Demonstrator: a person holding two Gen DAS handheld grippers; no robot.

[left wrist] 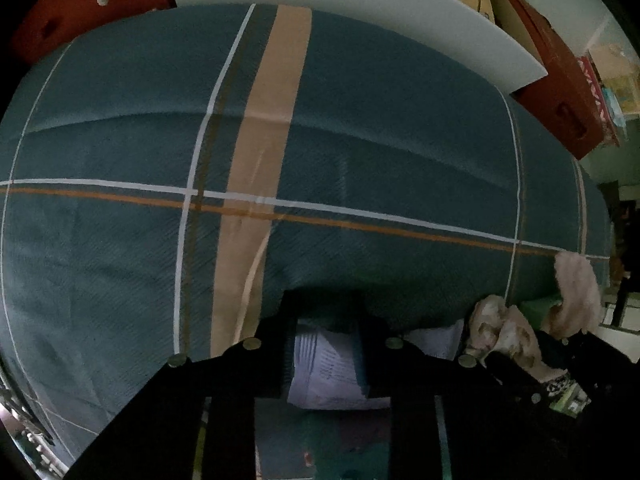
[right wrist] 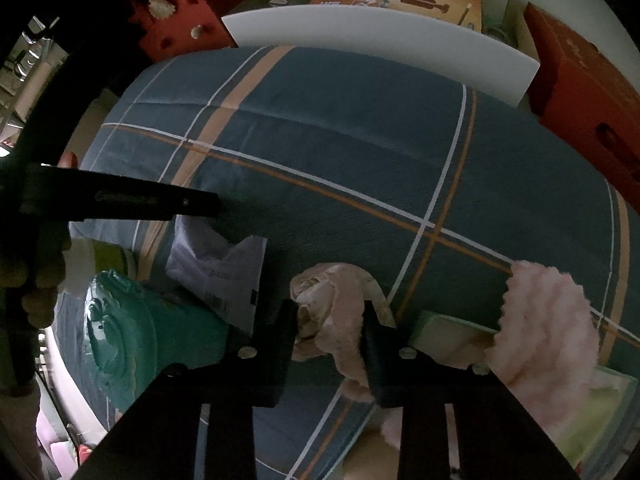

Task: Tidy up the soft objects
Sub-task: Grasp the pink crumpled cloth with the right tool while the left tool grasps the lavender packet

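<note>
**Both grippers closing in, little yet sorted**

The left gripper (left wrist: 326,344) has its jaws narrowed around a white printed label (left wrist: 324,368) on the teal-plaid bedding (left wrist: 380,152) just ahead of it; whether the pads press it I cannot tell. The right gripper (right wrist: 330,330) pinches the pink fluffy fabric (right wrist: 340,320) between its fingers. Judging by the scatter, organizing has barely begun — a second pink fluffy piece (right wrist: 548,320) lies to its right. Only the right view shows the teal plush (right wrist: 124,336) to the left.
</note>
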